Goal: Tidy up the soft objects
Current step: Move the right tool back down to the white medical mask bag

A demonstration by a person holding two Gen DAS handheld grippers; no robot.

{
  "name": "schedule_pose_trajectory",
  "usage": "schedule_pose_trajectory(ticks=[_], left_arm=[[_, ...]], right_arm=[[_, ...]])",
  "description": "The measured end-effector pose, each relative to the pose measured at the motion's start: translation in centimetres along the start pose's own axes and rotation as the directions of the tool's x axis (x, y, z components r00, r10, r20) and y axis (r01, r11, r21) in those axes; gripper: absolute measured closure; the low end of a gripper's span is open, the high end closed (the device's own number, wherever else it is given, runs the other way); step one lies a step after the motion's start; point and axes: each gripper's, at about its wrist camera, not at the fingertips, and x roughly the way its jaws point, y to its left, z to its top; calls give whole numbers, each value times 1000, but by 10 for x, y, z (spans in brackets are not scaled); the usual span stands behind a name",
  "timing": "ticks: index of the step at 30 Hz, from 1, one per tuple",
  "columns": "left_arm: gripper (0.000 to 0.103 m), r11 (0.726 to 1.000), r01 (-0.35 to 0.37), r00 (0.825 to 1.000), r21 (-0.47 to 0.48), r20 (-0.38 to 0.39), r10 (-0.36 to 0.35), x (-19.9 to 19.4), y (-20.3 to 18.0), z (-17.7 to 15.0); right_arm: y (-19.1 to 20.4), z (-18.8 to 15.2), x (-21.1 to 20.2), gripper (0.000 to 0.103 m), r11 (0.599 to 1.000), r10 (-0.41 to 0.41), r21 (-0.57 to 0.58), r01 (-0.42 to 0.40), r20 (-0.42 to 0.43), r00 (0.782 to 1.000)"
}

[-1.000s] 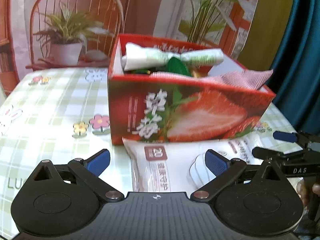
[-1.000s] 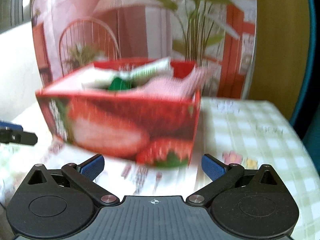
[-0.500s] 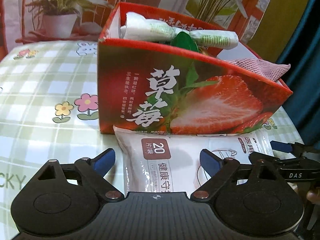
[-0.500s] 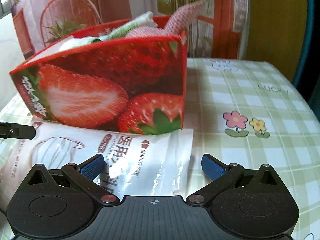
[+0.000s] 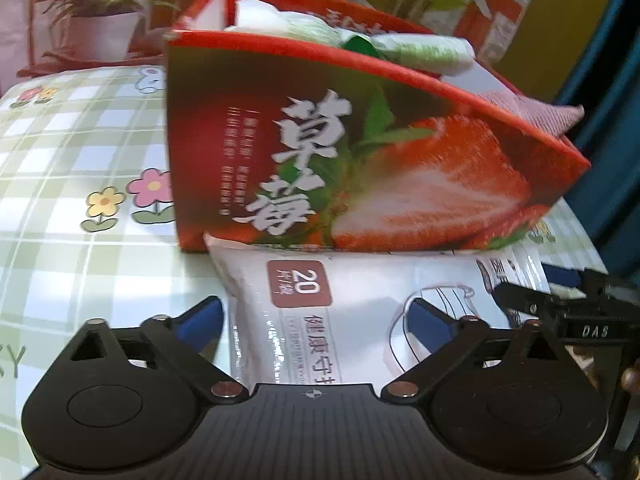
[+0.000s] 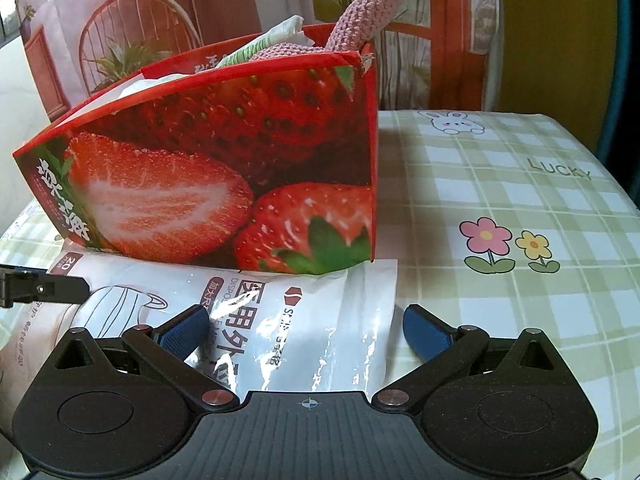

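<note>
A white pack of face masks (image 5: 360, 308) (image 6: 280, 320) lies flat on the table against the front of a red strawberry box (image 5: 360, 152) (image 6: 240, 168). The box holds a green-and-white soft pack (image 5: 420, 50) and a pink knitted cloth (image 6: 360, 20) that sticks out over its rim. My left gripper (image 5: 316, 320) is open, its fingers straddling the left end of the mask pack. My right gripper (image 6: 306, 326) is open, its fingers straddling the right end. Neither is closed on the pack.
The table has a green checked cloth (image 6: 500, 184) with flower and bunny prints. A potted plant (image 5: 104, 20) stands behind the table at the left. The right gripper's tip (image 5: 560, 304) shows at the right of the left wrist view.
Both grippers have moved lower and closer to the mask pack and the box, which now fill more of each view. Both stayed open.
</note>
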Motion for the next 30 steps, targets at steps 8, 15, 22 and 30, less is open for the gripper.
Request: schedule_pose_trajectory(ticks=[8,15,22,30], left_arm=[[0,1000,-12,1000,-13,-1,12,2,-1,0],[0,999,-45,999,-13,-26,44,6,-6,5],[0,999,-36,999,-4,-29,36,8,-5,8],[0,998,-58,997,9,-44,58,15,-9,17]], right_arm=[[2,2,1,0,1000,-13,7,13,-11,1000],[1,4,2,0,1000,-14,1,14,-21,1000],[1,5,3,0,1000,-13,-4,13,-34,999],[2,9,5,0,1000,-13,-6,12,-58,998]])
